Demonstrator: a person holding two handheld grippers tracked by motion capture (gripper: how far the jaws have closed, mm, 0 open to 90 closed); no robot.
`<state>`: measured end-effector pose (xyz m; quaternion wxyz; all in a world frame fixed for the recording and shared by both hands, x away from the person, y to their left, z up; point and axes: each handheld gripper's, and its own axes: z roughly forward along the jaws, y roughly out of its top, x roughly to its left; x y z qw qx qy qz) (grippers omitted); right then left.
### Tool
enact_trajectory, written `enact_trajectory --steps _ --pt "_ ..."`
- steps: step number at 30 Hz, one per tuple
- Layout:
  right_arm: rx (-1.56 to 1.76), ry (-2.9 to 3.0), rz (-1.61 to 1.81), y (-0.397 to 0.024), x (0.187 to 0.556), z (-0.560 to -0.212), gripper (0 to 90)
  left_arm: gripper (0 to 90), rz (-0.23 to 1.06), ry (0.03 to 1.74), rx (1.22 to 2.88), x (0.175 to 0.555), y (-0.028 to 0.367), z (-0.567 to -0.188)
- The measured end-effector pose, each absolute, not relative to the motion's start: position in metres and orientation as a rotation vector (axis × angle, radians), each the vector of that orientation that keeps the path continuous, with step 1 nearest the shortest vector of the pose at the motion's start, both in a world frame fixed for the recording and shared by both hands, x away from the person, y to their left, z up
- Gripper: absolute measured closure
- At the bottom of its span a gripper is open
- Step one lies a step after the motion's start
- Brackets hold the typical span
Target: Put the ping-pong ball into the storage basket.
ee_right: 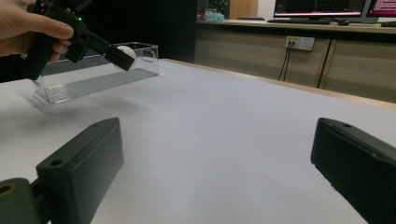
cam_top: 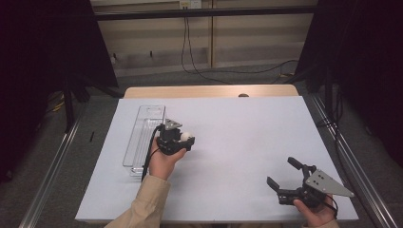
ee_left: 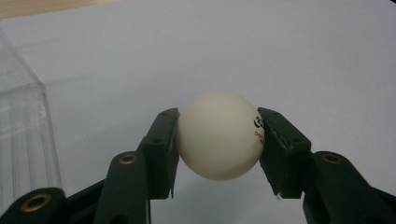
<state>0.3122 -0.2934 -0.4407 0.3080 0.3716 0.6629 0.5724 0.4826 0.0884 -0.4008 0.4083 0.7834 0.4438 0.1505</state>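
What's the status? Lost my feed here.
Left hand-held gripper shut on white ball. Right hand-held gripper open. Clear tray beside ball, path unobstructed.

The white sheet (cam_top: 237, 142) lies bare between the two hands, so there is wide room to pass across the middle and far side of the table. On the left the clear plastic tray (cam_top: 142, 137) stands lengthwise, its walls blocking a low sweep there, and the left gripper (cam_top: 186, 137) with its white ball (cam_top: 185, 136) hangs just beside it. The right gripper (cam_top: 283, 173) sits near the front right corner.
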Motion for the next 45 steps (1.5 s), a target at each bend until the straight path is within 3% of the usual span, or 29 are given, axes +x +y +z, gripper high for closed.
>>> enact_trajectory --steps 45 --pt "0.981 1.748 1.507 -0.294 0.314 -0.441 1.8 51.1 0.38 1.108 2.007 0.48 0.103 -0.383"
